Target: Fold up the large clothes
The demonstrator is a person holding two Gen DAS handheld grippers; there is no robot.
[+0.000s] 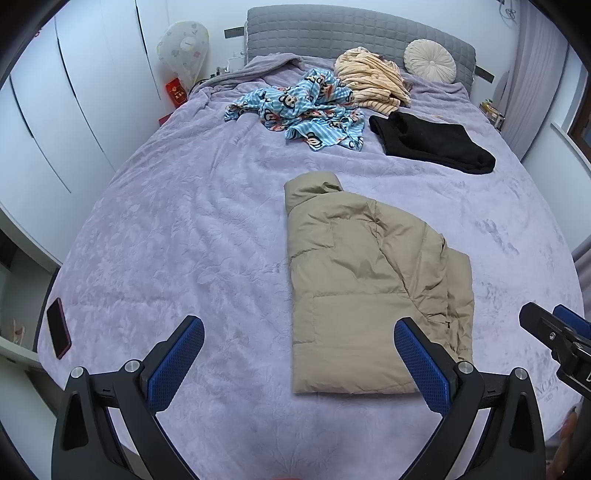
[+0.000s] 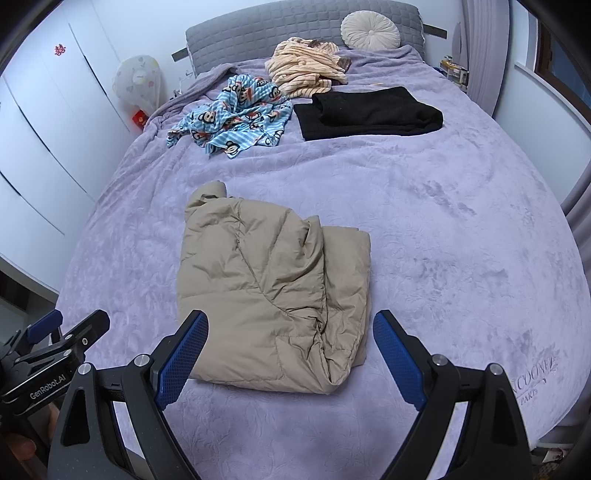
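Observation:
A tan puffer jacket [image 1: 365, 280] [image 2: 273, 291] lies folded lengthwise on the lilac bedspread [image 1: 177, 221] [image 2: 443, 240], collar toward the headboard. My left gripper [image 1: 299, 332] hangs open above the jacket's near hem, its blue pads wide apart, nothing between them. My right gripper [image 2: 291, 325] is open too, above the jacket's near right corner, not touching it. Each gripper shows at the edge of the other's view. Farther back lie a blue cartoon-print garment [image 1: 303, 107] [image 2: 236, 110], a folded black garment [image 1: 432, 142] [image 2: 369, 112] and a cream striped garment [image 1: 369, 79] [image 2: 306, 68].
A dark phone [image 1: 59, 328] lies at the bed's left edge. A round cream cushion [image 1: 430, 61] [image 2: 369, 29] leans on the grey headboard [image 1: 332, 29]. White wardrobe doors [image 1: 55, 110] stand to the left, a covered fan [image 1: 183, 50] by the bed's head, and curtains [image 1: 532, 74] to the right.

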